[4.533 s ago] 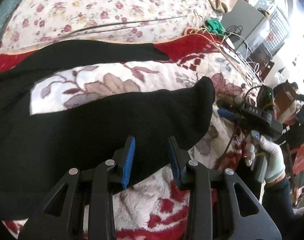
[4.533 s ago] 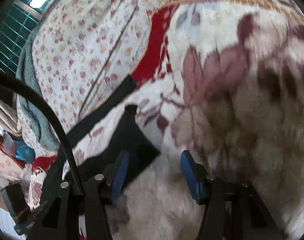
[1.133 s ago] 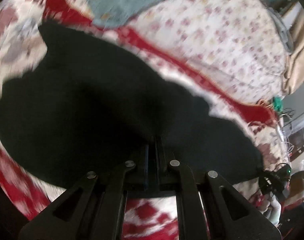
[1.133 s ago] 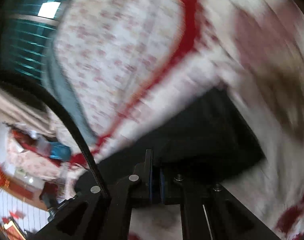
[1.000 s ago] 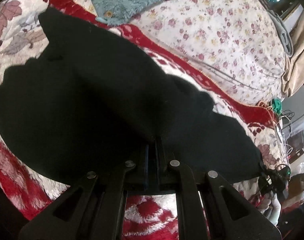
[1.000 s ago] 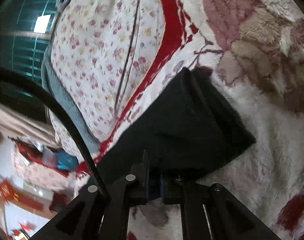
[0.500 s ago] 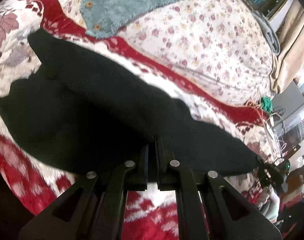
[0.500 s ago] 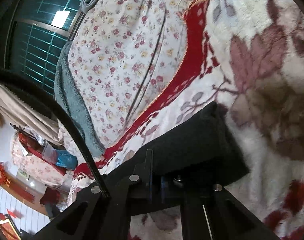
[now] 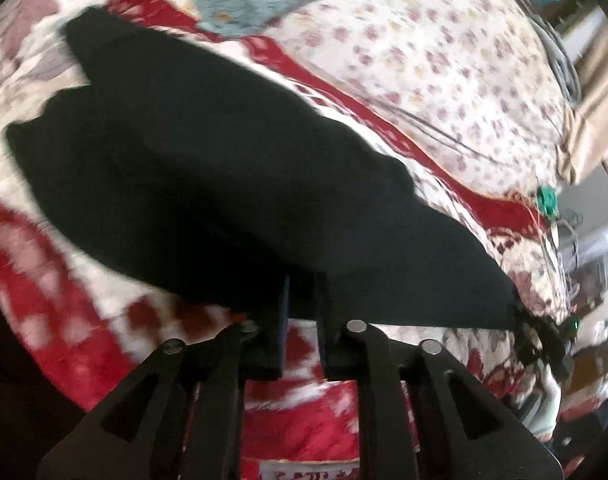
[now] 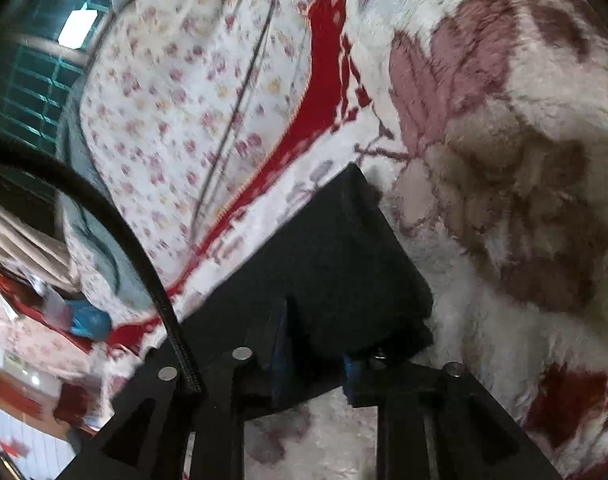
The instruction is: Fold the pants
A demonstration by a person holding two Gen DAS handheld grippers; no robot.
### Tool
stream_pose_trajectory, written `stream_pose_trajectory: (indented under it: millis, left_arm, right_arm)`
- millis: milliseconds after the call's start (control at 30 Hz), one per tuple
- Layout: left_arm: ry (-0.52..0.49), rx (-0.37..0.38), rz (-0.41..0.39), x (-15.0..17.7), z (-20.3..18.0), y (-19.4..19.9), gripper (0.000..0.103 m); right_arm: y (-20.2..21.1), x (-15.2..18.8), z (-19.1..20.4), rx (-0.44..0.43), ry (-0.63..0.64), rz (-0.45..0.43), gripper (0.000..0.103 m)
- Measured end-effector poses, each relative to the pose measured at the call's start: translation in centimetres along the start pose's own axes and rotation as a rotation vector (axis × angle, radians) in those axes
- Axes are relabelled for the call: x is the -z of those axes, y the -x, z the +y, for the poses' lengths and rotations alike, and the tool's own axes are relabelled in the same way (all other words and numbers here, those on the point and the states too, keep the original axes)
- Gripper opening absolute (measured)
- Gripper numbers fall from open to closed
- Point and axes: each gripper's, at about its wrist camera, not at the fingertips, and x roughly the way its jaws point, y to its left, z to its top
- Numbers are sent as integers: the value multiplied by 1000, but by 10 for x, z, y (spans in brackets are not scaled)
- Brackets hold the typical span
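Left wrist view: the black pants [image 9: 232, 184] lie doubled along the blanket's [image 9: 64, 340] near edge, long axis left to right. Left gripper [image 9: 302, 312] and right gripper [image 10: 311, 344], one at each end, have just been opening, cloth between unpressed pads.
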Motion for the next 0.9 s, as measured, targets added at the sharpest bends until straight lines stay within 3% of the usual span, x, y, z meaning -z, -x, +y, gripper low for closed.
stream_pose_trajectory:
  millis: [33,100,200,333,467,633,800,900]
  left_arm:
    - [9,-10,-21,-1,6,9,23]
    - [25,-27,-79,-6,20,31,50]
    - [78,-35,-170,-16,43,60,70]
    - [134,-59,-211,-35,65,67,70]
    - [163,-56,-221,-51,75,62,70]
    - [230,-44,-223,-69,94,49,70]
    - [263,4,-227,-79,103,47,70]
    - [244,36,-230,-85,101,49,70]
  right_arm:
    - [7,1,5,15,17,-8,41]
    - [24,7,25,38,121,-32,42]
    - [33,21,62,1,290,-15,44]
    - [5,57,125,-209,460,87,44]
    - [-47,108,185,-330,578,185,45]
    - [-104,188,272,-348,879,259,45]
    - [-137,256,320,-305,1147,251,46]
    - [-154,277,332,-275,1232,262,46]
